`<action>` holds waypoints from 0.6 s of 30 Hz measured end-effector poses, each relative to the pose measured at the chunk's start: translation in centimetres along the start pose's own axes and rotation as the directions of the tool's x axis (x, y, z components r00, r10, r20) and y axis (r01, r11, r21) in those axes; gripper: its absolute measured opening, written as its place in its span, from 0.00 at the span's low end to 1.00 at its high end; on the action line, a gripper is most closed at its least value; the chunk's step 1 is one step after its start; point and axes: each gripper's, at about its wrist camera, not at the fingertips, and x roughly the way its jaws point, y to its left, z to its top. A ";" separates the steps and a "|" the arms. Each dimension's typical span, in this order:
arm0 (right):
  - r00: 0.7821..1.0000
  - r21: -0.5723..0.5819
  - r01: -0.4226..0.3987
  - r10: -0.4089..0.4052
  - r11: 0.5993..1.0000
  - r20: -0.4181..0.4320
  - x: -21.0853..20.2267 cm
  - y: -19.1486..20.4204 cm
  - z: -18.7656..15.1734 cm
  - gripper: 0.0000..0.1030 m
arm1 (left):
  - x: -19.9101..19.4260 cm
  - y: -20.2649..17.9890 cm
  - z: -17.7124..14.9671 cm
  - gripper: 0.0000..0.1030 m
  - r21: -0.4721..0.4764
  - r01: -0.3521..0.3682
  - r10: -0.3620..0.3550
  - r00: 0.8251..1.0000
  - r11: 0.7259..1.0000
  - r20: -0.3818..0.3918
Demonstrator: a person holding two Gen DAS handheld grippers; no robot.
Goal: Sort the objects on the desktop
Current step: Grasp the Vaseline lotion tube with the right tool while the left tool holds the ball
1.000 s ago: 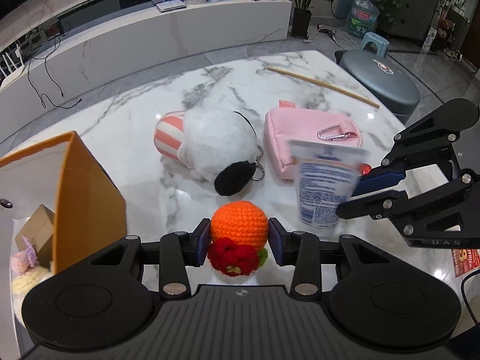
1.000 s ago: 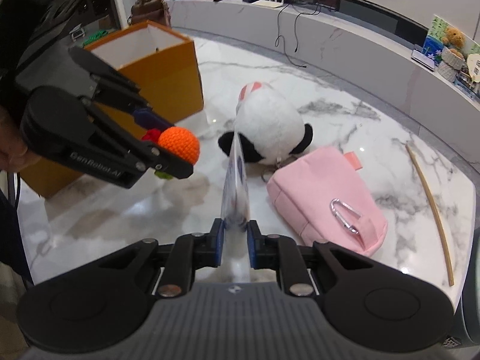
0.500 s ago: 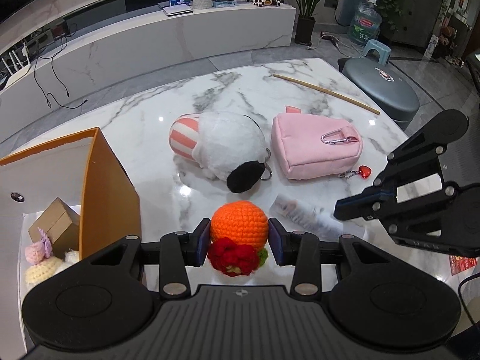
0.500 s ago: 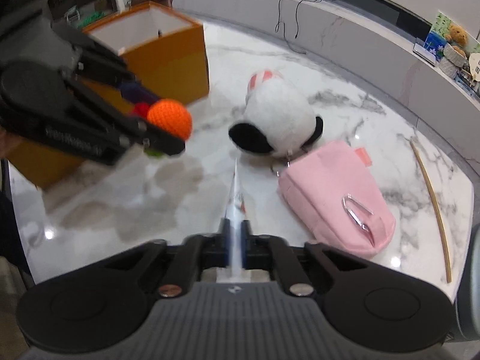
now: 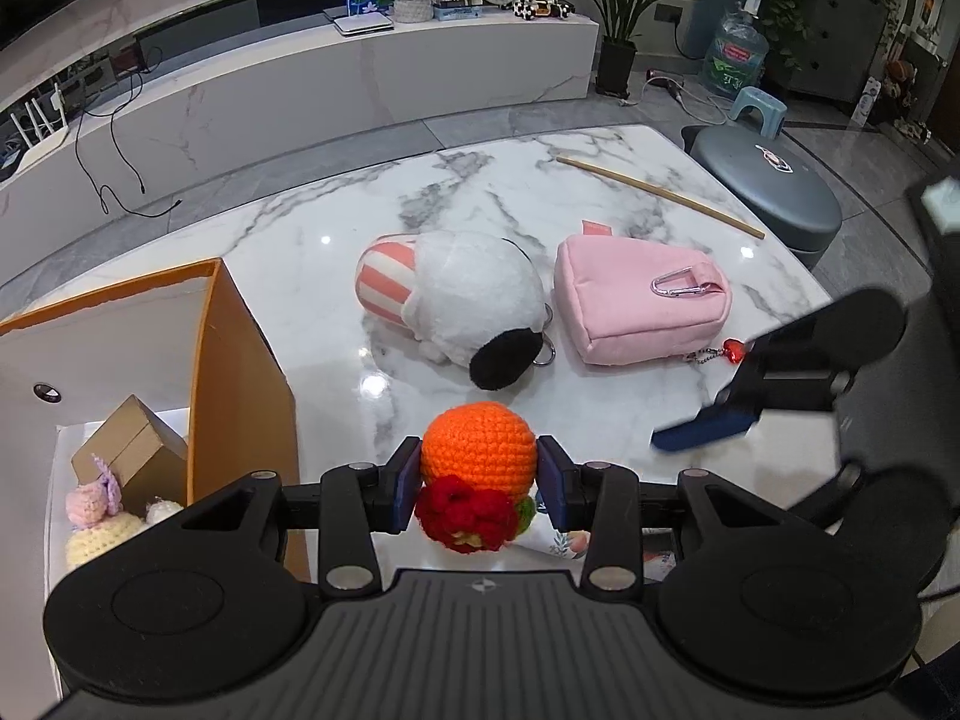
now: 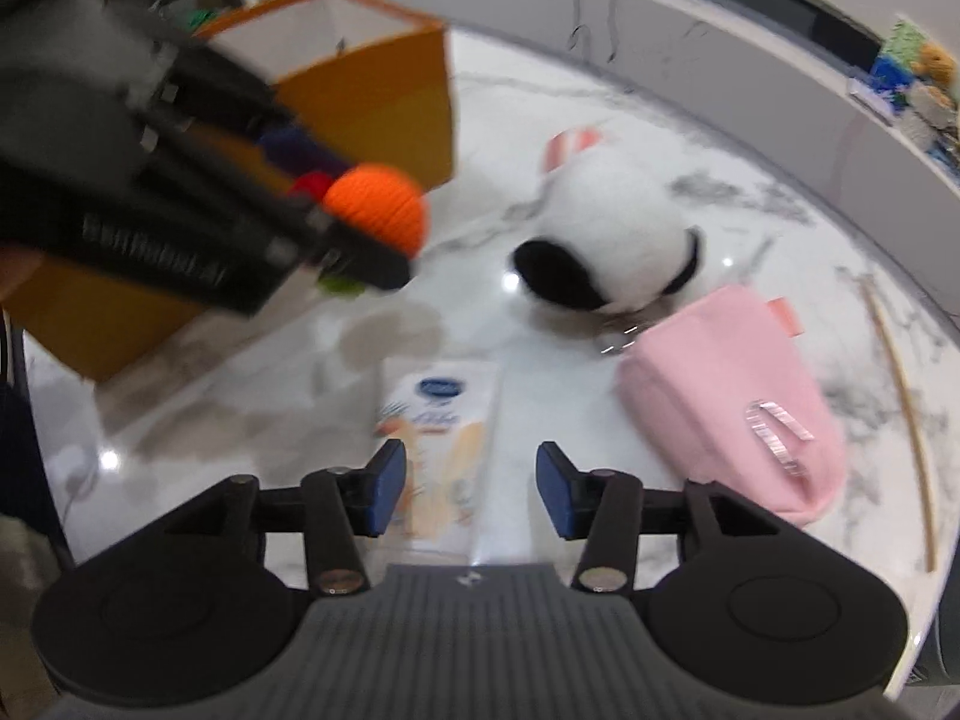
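Left gripper (image 5: 478,483) is clamped on the crochet orange (image 5: 478,456), fingers pressing both sides, held in the air just right of the orange box (image 5: 240,372). The box already holds a small cardboard carton (image 5: 129,450) and some crochet bits. Right gripper (image 6: 471,489) is spread wide with nothing in it; the tube (image 6: 435,444) lies flat on the surface (image 5: 336,216) under the gap between its fingers, apparently not touching them — view is blurred, so can't be sure.

Step in hand, as I read it: dropping the crochet orange into the box. Next move calls for swinging left over the box rim, clearing the wall, then releasing above the open space beside the carton.

Still out on the surface — plush toy (image 5: 462,300), pink pouch (image 5: 636,300), wooden stick (image 5: 660,195) near the far edge. The tube probably needs a regrip by the right gripper.
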 end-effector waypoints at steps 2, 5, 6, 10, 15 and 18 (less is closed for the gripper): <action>1.000 0.000 -0.001 0.001 1.000 -0.025 0.8 0.5 0.0 0.54 | 0.0 0.0 0.0 0.45 0.001 -0.001 0.001 1.000 1.000 0.000; 0.998 0.006 0.013 -0.013 1.000 -0.054 1.7 1.0 0.0 0.52 | 0.0 0.0 0.0 0.45 0.000 0.000 0.000 1.000 1.000 0.001; 0.998 0.005 0.017 -0.017 1.000 -0.066 2.0 1.1 0.0 0.52 | -0.1 0.0 0.0 0.45 -0.001 0.000 0.000 1.000 1.000 0.002; 0.997 0.022 0.006 -0.004 1.000 -0.078 2.3 0.8 0.0 0.47 | -0.4 0.2 0.0 0.45 -0.004 -0.001 0.001 1.000 1.000 0.006; 0.999 0.075 0.006 -0.004 0.997 -0.035 1.0 -0.2 0.3 0.46 | -1.0 0.2 0.1 0.45 -0.004 0.003 -0.003 1.000 1.000 0.019; 1.000 0.115 0.014 -0.015 0.993 0.008 -0.5 -1.1 0.8 0.46 | -1.7 0.2 0.3 0.45 -0.007 0.002 -0.002 0.999 1.000 0.036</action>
